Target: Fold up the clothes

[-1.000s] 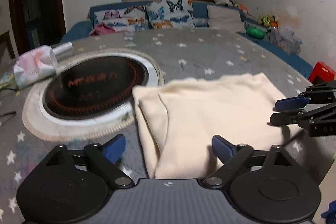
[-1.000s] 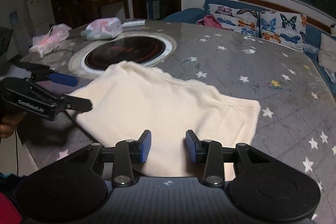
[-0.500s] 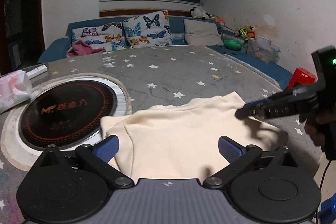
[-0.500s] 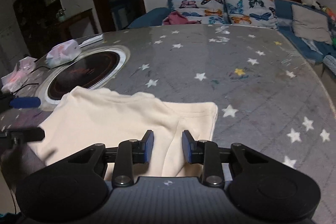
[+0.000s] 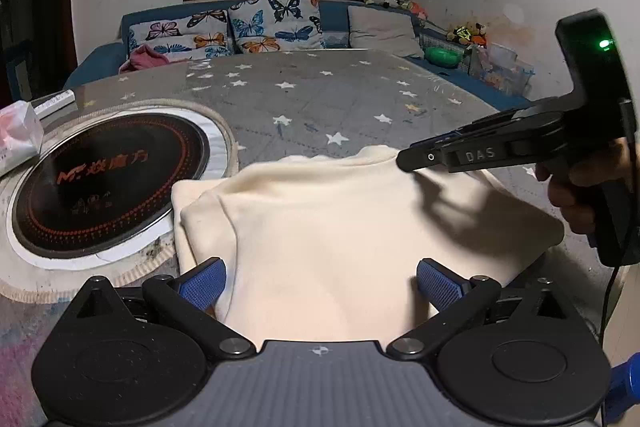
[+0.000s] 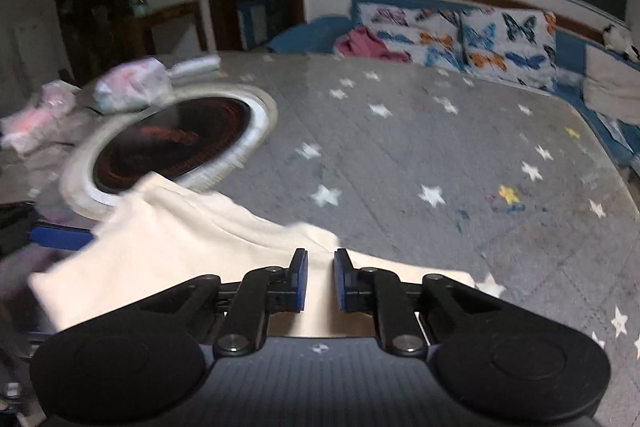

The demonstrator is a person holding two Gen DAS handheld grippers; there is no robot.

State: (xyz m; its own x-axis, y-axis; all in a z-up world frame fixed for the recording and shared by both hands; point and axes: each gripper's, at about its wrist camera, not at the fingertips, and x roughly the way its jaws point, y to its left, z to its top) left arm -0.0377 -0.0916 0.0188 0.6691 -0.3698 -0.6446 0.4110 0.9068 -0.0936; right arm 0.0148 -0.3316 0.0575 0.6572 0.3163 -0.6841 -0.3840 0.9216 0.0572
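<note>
Cloth (image 5: 340, 227), cream and part-folded, lying at near edge of table (image 5: 320, 99), one corner touching rim of hotplate (image 5: 108, 179). Right gripper (image 6: 320, 279) jaws just closed in, now pinching far edge of cloth, probably to carry it over for next fold. Left gripper (image 5: 320, 279) spread wide, near hem between pads but not pressed; likely poised to take that hem. Glossy grey star-print top. Beyond, blue sofa (image 5: 100, 63) with butterfly cushions, dark window, dim room.
</note>
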